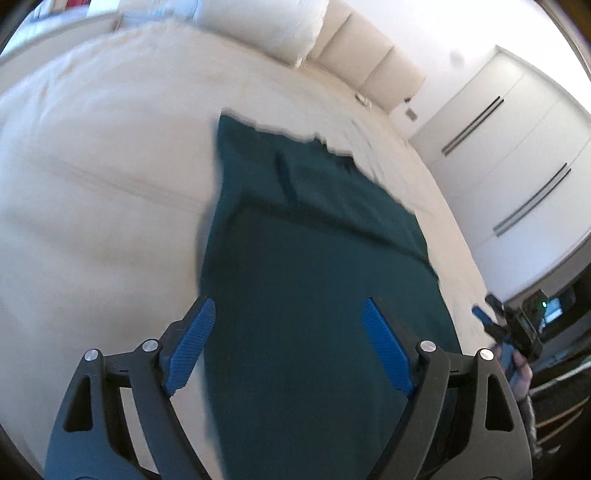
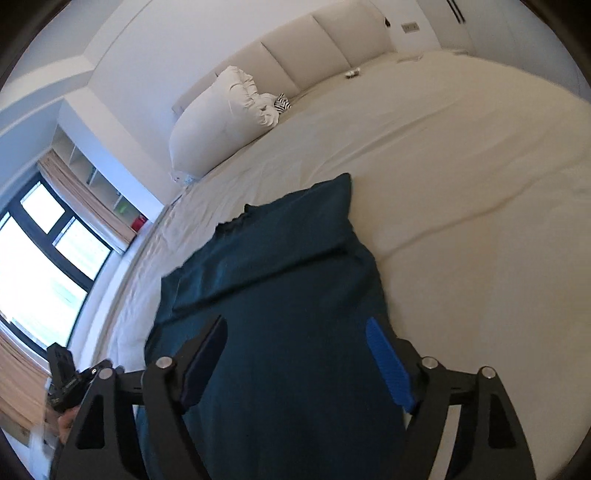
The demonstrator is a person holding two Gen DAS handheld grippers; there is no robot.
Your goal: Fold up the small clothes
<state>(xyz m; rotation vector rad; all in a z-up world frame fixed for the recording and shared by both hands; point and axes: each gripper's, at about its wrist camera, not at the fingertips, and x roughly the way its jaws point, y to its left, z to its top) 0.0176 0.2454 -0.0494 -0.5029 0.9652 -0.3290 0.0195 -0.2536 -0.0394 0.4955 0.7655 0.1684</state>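
A dark teal garment [image 1: 314, 258] lies flat on the cream bed [image 1: 92, 166]. It stretches long and narrow, running straight away from both grippers toward the headboard [image 2: 314, 40]. The left gripper [image 1: 288, 343] is wide open and holds nothing. The right gripper [image 2: 295, 365] is wide open too, with nothing in it. Both hang just above the near end of the cloth, side by side, about equally close.

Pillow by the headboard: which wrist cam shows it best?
Right wrist. The white pillow shows whole and sharp against the headboard, a striped item beside it. Left wrist catches only part of it at the top edge, blurred.
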